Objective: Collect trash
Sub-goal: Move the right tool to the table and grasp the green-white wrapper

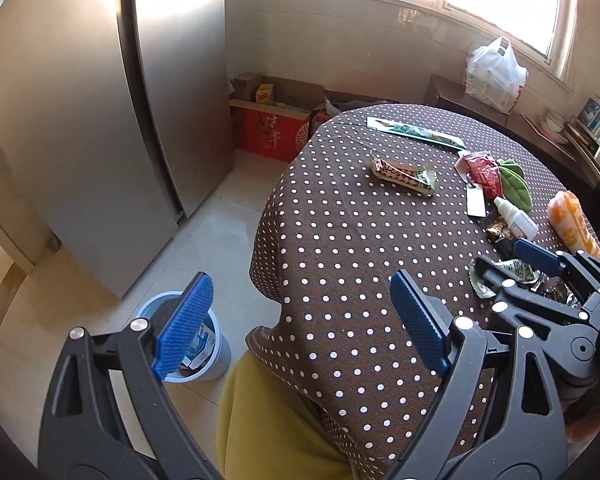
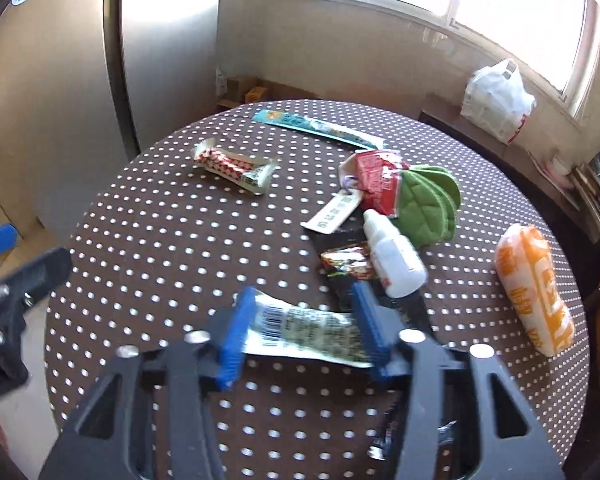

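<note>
The right gripper has its blue pads closed on a flat green-and-white wrapper, gripping it at its two short ends; the wrapper's long axis runs straight across from pad to pad, barcode toward the left pad, just above the dotted tablecloth. Beyond the right pad lie a white bottle and a dark wrapper. The left gripper stands wide and empty past the table edge. Behind its left finger, a blue bin on the floor holds crumpled packets.
</note>
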`<state>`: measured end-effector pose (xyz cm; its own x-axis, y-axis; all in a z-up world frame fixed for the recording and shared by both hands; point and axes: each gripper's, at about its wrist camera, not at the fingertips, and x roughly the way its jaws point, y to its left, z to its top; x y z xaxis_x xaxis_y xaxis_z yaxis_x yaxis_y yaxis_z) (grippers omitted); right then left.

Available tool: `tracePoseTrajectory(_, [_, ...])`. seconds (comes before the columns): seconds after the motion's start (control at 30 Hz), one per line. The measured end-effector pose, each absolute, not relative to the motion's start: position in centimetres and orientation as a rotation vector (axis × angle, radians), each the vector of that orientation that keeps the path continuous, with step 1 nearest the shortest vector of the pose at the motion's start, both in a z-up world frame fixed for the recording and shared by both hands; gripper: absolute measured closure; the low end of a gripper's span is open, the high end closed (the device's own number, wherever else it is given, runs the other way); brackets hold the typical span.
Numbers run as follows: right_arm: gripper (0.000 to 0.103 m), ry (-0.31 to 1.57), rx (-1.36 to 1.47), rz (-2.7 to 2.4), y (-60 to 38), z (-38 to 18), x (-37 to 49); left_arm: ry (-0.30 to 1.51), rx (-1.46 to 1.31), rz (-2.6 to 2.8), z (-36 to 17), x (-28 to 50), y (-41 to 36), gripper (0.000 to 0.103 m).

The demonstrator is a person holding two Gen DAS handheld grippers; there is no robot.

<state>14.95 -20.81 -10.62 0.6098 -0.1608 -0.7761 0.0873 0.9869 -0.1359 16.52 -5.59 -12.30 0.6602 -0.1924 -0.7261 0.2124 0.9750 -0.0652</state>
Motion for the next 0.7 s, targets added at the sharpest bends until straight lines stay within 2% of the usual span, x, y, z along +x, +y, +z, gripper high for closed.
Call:
tracePoseTrajectory(0.03, [0.074, 0.907, -0.069, -0.110, -21.1, -10.6, 14.8, 0.818, 0.025, -0.229, -12.3, 16.5, -5.5, 0.014])
tracePoseTrajectory(0.07, [0.078, 0.908, -0.054, -0.097, -21.3, -10.7, 14.7, 0.818, 0.022, -0.228, -12.2, 16.6, -5.5, 0.015])
tracePoseTrajectory(0.1, [0.095, 0.912, -0.031, -0.082, -21.6, -10.8, 14.6, 0.819, 0.020, -0.228, -12.2, 16.6, -5.4, 0.015])
tracePoseTrajectory(0.13, [0.098, 0.912, -0.017, -0.080, -21.8, -10.8, 14.5, 0.820, 0.019, -0.227, -12.2, 16.6, -5.4, 0.015])
tracePoseTrajectory(0.23, [0.102, 0.904, 0.025, -0.075, -22.6, -10.6, 14.3, 0.823, 0.022, -0.233, -12.3, 16.6, -5.7, 0.015])
tracePoseTrajectory(0.53, [0.102, 0.827, 0.139, -0.056, -25.1, -8.0, 12.8, 0.815, 0.039, -0.270, -11.8, 16.3, -7.1, 0.015])
tracePoseTrajectory(0.57, [0.100, 0.827, 0.141, -0.041, -25.2, -7.8, 12.6, 0.813, 0.041, -0.276, -11.7, 16.2, -7.2, 0.015])
tracePoseTrajectory(0.6, [0.095, 0.834, 0.155, -0.024, -25.5, -7.7, 12.5, 0.812, 0.042, -0.280, -11.7, 16.2, -7.4, 0.015])
tracePoseTrajectory(0.63, [0.070, 0.856, 0.178, -0.008, -25.7, -7.8, 12.4, 0.812, 0.043, -0.283, -11.7, 16.2, -7.5, 0.015])
tracePoseTrajectory(0.7, [0.040, 0.856, 0.190, 0.006, -25.5, -8.0, 12.0, 0.812, 0.044, -0.288, -11.7, 16.1, -7.7, 0.014])
